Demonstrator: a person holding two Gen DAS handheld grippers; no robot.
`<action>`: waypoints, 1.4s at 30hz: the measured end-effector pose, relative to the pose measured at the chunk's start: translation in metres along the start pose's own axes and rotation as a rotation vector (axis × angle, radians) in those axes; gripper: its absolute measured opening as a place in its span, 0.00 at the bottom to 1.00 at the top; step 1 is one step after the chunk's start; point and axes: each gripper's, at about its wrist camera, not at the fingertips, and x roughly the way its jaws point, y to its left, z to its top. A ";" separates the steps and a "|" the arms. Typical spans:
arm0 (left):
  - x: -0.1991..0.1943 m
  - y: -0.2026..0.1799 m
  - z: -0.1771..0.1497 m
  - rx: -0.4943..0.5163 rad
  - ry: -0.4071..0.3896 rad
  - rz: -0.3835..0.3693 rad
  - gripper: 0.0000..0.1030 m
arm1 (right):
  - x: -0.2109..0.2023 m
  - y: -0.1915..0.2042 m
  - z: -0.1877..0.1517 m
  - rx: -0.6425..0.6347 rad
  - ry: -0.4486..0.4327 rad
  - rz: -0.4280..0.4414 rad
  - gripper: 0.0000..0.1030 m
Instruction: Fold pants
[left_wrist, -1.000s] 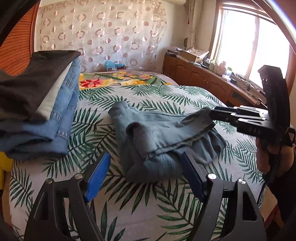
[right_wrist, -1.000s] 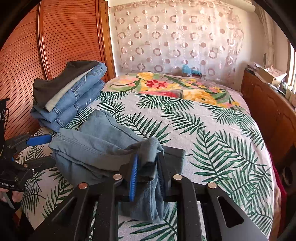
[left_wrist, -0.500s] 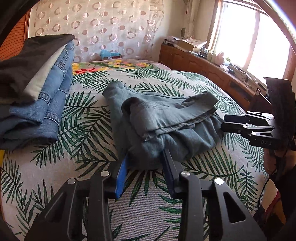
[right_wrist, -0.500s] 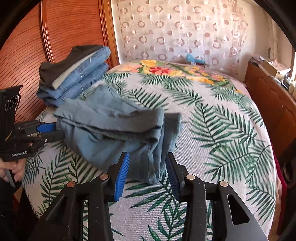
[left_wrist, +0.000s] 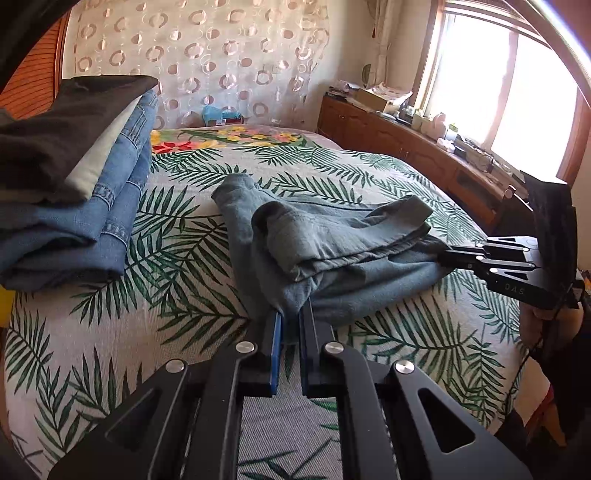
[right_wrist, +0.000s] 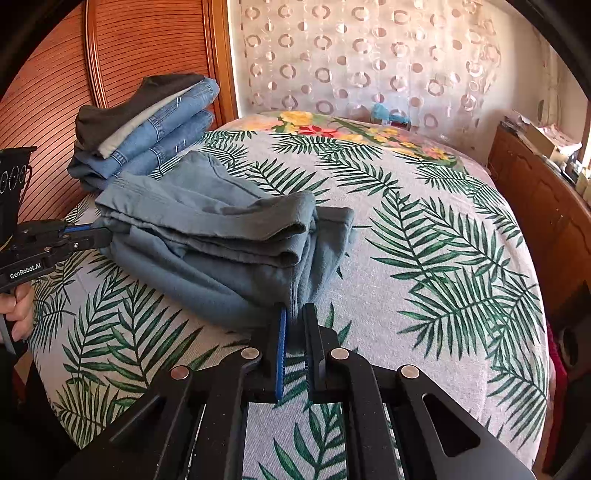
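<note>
Grey-blue pants (left_wrist: 332, 236) lie bunched and roughly doubled over in the middle of the bed. In the left wrist view my left gripper (left_wrist: 291, 314) is shut on the near edge of the pants, cloth pinched between its blue pads. My right gripper (left_wrist: 443, 254) comes in from the right and bites the far corner of the same heap. The right wrist view shows the pants (right_wrist: 221, 229) with my right gripper (right_wrist: 295, 314) shut on a hanging fold. There my left gripper (right_wrist: 107, 232) grips the left end, held by a hand (right_wrist: 18, 310).
A stack of folded jeans and dark clothes (left_wrist: 74, 184) (right_wrist: 147, 129) sits at the bed's left side, close to the pants. The palm-leaf bedspread (right_wrist: 424, 258) stretches bare to the right. A wooden cabinet (left_wrist: 406, 144) runs along the window wall; a slatted wooden wardrobe (right_wrist: 110, 55) stands behind the stack.
Both grippers went from open to shut on the pants' edges. The right one had let go of a lifted fold, dropped lower and took a new hold; the left closed in on the near edge.
</note>
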 end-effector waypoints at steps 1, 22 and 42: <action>-0.004 -0.002 -0.002 0.003 -0.003 -0.004 0.09 | -0.002 0.001 -0.002 -0.001 -0.002 0.002 0.07; -0.032 -0.027 -0.036 0.061 0.033 -0.011 0.09 | -0.076 0.018 -0.058 0.017 -0.017 0.069 0.08; -0.036 -0.012 -0.040 0.012 0.005 0.034 0.45 | -0.077 0.026 -0.057 0.020 -0.037 0.028 0.22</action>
